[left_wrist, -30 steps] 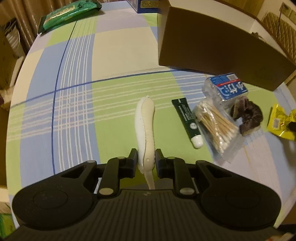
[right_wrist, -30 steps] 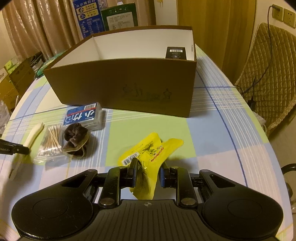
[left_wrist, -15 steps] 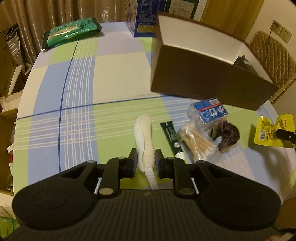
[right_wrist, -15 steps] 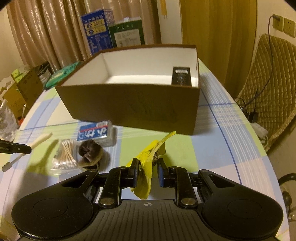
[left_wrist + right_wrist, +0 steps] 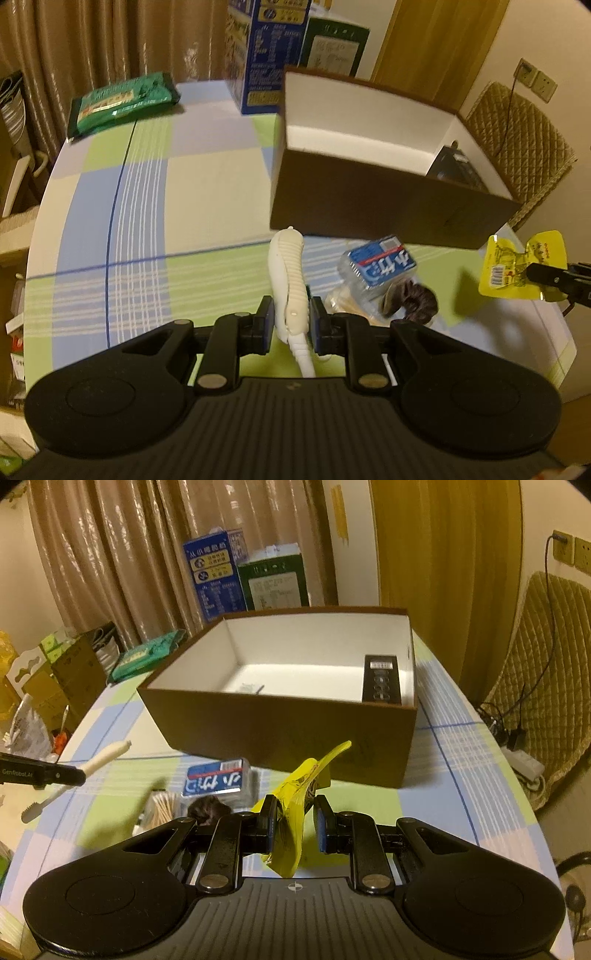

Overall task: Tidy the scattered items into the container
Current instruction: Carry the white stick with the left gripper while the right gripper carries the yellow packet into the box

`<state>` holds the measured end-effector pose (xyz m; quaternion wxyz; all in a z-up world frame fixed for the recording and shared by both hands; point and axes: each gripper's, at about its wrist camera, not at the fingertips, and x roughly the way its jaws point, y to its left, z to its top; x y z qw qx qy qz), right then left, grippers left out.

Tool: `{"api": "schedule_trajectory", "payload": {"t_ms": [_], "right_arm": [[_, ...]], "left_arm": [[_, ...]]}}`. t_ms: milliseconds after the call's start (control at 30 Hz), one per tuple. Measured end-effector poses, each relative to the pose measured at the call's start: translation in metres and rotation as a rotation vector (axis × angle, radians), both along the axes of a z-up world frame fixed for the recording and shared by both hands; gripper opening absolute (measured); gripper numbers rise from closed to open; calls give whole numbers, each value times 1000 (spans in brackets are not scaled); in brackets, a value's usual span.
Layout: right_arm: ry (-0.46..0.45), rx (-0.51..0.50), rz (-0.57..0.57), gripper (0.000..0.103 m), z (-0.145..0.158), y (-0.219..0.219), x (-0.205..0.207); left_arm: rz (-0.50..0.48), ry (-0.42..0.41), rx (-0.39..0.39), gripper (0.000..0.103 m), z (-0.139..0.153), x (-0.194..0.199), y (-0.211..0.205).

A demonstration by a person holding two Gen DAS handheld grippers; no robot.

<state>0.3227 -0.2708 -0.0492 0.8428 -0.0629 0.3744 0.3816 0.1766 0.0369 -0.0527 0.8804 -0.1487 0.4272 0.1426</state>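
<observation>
Both loads hang short of the brown box [image 5: 280, 720]: the left gripper [image 5: 290, 328] clamps a white toothbrush [image 5: 290, 273] (long axis pointing boxward), the right gripper [image 5: 294, 825], nearer its wall, pinches a yellow packet [image 5: 299, 794].

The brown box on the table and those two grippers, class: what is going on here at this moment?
A person is tidying loose items into the brown box, one gripper in each hand. The left gripper is shut on a white toothbrush, held clear of the checked tablecloth. The right gripper is shut on a yellow packet, also off the table. A tissue pack, cotton swabs and a dark scrunchie lie in front of the box. A black item is inside it.
</observation>
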Motion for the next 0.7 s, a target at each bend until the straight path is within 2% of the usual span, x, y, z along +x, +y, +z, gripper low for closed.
{"api": "schedule_trajectory", "payload": {"t_ms": [333,700], "right_arm": [[-42,31,27,18,20,7,13],[-101,58,49,18,41,22,40]], "left_arm": [[-49,-61,22,16,23,24,-6],[-118,-119,35,16,40,68,-16]]}}
